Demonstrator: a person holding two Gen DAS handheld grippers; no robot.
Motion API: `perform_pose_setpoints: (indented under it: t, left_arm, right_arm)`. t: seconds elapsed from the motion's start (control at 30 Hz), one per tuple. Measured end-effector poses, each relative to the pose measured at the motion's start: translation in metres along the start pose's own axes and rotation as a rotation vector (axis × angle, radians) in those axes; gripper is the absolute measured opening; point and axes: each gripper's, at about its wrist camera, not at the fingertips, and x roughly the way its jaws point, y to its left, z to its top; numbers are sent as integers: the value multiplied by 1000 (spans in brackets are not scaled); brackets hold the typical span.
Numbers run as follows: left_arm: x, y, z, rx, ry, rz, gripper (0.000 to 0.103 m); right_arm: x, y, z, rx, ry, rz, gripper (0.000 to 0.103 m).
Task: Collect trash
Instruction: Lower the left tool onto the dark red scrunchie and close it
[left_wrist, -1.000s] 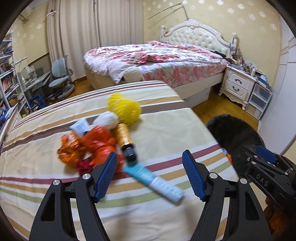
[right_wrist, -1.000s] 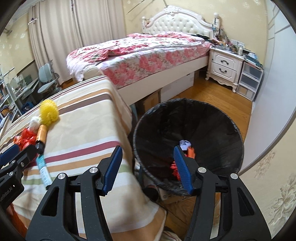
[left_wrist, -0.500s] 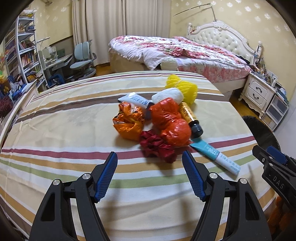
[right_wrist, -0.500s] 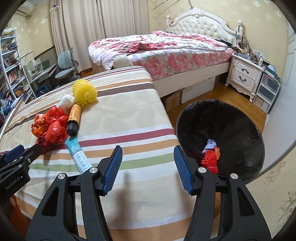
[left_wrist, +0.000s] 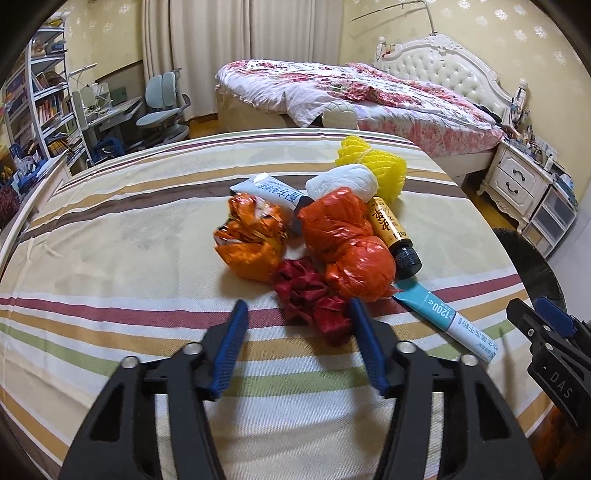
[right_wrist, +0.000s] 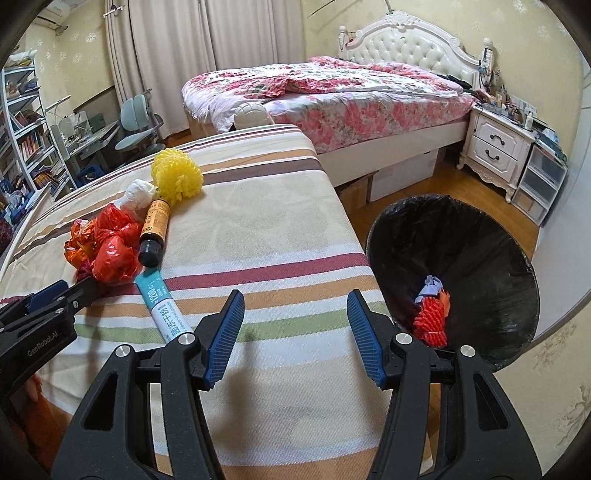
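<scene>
Left hand-held gripper (left_wrist: 298, 314), jaws just closing, flanks dark red wrapper (left_wrist: 310, 299).

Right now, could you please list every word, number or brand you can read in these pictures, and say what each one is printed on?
"1200" on the teal and white tube, with Chinese characters beside it too small to read surely.
"DAS" on the right hand-held gripper, on its black body.
"GenRobot.AI" on the left hand-held gripper, on its black body.
The amber bottle and the grey tube carry Chinese print I cannot read surely.
</scene>
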Motion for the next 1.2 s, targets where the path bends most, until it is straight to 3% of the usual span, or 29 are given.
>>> perform_pose_setpoints:
  t: [0.07,0.3,0.33,0.37,0.6,0.67,0.73,0.9,1.1,1.2]
  left_arm:
    - [1,0,-2,7,11,-11,35]
    - [-10,3,-12,35,6,-32,25]
    - [-12,5,-15,36,8,-35,16]
    - [-12,6,-16,36,11,-45,16]
    - [-21,23,-25,4,21,-53,16]
    - [-21,25,-24,-9,26,-59,24]
    - [-21,27,-23,-24,24,-58,43]
    - [-22,30,-16,-47,1,-54,57]
    - [-5,33,-7,-61,39,-57,57]
    - [-4,32,-6,-39,32,-46,42]
  right_arm:
    - [0,2,0,-4,0,1,56]
    - [0,3,1,-8,-1,0,56]
    - [0,3,1,-9,-2,1,56]
    - [-1,4,0,-11,-2,2,56]
    - [-5,11,-3,-27,0,10,56]
    - [-5,12,-3,-31,-2,11,56]
    - [-6,13,-3,-33,-3,12,56]
    - [-6,15,-3,-39,-2,14,56]
    - [-7,20,-2,-49,-3,24,56]
    - [-8,23,-2,-56,-5,32,56]
